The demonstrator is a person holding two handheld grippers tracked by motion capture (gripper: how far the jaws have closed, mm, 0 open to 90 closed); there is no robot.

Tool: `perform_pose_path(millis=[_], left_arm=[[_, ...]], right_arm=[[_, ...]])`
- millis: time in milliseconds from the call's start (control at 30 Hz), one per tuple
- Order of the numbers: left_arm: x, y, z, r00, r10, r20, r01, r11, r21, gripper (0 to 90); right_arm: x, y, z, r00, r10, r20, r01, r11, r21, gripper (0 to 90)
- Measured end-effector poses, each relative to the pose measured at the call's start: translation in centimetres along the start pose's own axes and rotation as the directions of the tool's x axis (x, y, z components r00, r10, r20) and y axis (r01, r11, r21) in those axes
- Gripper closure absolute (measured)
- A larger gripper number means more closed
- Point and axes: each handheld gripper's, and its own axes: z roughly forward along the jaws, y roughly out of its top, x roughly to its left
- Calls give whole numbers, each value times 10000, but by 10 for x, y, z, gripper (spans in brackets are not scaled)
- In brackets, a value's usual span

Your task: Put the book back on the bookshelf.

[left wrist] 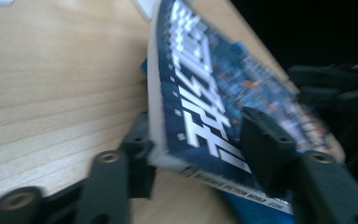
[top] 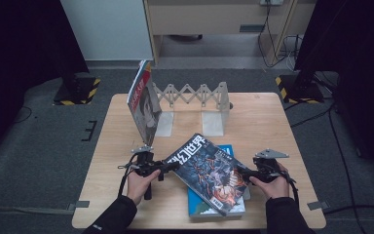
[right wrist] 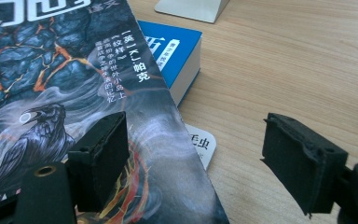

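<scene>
A dark magazine [top: 209,170] with a raven and lava cover lies askew on a thick blue book [top: 230,149] at the table's front. My left gripper [top: 173,166] is at its left corner. In the left gripper view the magazine [left wrist: 205,93] passes between the jaws of the left gripper [left wrist: 200,144], one jaw under the spine and one over the cover, with a gap still showing. My right gripper [top: 246,174] is at the right edge. In the right gripper view that gripper [right wrist: 200,149] stands wide, one jaw over the cover [right wrist: 51,93], the other above bare wood.
An expanding metal book rack [top: 195,95] stands at the back of the wooden table [top: 263,122], with one magazine [top: 143,102] leaning upright at its left end. The blue book [right wrist: 168,46] and a small white tag [right wrist: 204,145] lie beside the right jaws. Dark floor surrounds the table.
</scene>
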Motion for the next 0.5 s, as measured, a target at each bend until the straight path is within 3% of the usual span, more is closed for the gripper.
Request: perform_pose_path(millis=[67, 100, 233, 433, 500], left_arm=[[-3, 1, -3, 9982, -304, 510, 311, 9994, -120, 520], [-4, 1, -4, 9978, -347, 559, 352, 9994, -69, 522], [-4, 1, 0, 9973, -471, 559, 465, 9989, 115, 525], [-7, 0, 13, 9975, -424, 570, 378, 9961, 798, 555], [-5, 1, 12, 9954, -673, 684, 617, 9947, 819, 576]], right_arm=[[-1, 0, 0, 10000, -39, 26, 39, 10000, -24, 228], [-1, -1, 0, 10000, -2, 25, 2, 10000, -26, 228], [-1, 0, 0, 10000, -34, 38, 34, 10000, -27, 229], [-1, -1, 0, 10000, -28, 25, 28, 10000, -53, 229], [-1, -1, 0, 10000, -28, 17, 28, 10000, -59, 229]])
